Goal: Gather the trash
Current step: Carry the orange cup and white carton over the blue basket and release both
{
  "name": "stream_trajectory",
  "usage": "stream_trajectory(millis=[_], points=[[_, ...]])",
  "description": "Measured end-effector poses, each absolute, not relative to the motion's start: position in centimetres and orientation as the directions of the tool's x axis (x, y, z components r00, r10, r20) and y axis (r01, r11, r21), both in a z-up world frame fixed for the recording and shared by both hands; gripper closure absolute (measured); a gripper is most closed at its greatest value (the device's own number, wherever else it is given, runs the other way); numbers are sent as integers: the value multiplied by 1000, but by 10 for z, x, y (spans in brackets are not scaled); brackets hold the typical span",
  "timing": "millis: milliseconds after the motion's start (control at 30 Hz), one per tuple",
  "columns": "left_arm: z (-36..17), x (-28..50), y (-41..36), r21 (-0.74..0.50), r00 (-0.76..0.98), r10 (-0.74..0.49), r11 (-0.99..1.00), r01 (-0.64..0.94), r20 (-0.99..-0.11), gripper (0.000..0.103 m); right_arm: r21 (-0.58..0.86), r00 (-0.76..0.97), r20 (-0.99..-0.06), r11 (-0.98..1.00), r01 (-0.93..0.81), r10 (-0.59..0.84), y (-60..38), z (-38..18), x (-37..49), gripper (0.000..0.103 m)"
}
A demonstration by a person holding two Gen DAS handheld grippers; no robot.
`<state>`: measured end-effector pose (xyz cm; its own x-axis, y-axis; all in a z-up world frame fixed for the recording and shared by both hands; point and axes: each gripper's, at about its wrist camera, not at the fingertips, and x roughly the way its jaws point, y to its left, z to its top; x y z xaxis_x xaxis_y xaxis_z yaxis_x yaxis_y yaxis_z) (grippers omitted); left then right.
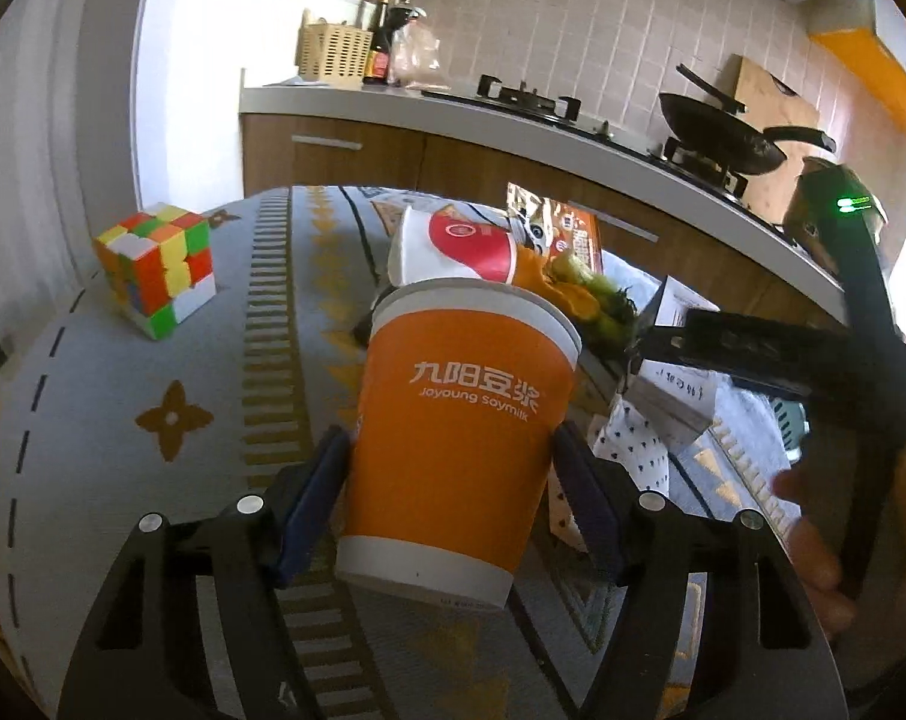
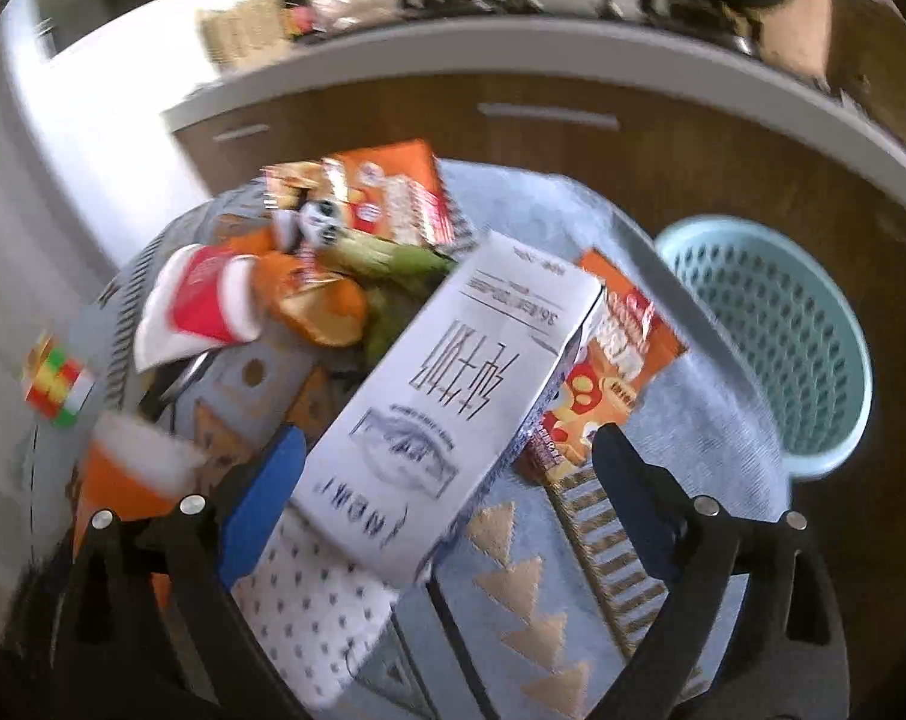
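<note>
My left gripper is shut on an orange soymilk paper cup, held upright just above the patterned tablecloth. Behind it lie a tipped red and white cup, orange peel and green scraps. My right gripper is open, its fingers either side of a white milk carton lying on the table. In the right wrist view the orange cup shows at lower left, the red and white cup beyond it. A mint-green mesh trash basket stands on the floor at right.
A Rubik's cube sits at the table's left. Orange snack wrappers and a dotted white cloth lie on the table. A kitchen counter with stove, pan, bottles and a basket runs behind.
</note>
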<state>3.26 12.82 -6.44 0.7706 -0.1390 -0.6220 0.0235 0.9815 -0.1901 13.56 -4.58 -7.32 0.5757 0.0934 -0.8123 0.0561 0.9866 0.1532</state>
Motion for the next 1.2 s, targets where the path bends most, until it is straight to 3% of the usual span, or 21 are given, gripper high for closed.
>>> stream_trajectory(millis=[167,233,333,500,833,1200], points=[[-64,31,135,-227,781,-158,974,21,-604,36,139,547,-835,986,96,64,-38,-83,150,12],[-63,30,137,-237,786,-160,971,17,-597,36,124,551,-833,988,91,54,-37,-83,148,29],[-63,30,139,-243,787,-160,970,14,-596,36,118,567,-821,991,59,64,-38,-77,142,41],[-61,28,138,-237,795,-153,971,12,-588,36,176,601,-789,984,23,127,-54,-63,129,49],[-20,18,112,-205,838,-146,978,42,-525,36,230,741,-641,971,-65,202,-92,-3,88,50],[31,45,0,-141,828,-285,959,247,-484,36,174,842,-536,984,44,57,-186,31,68,50]])
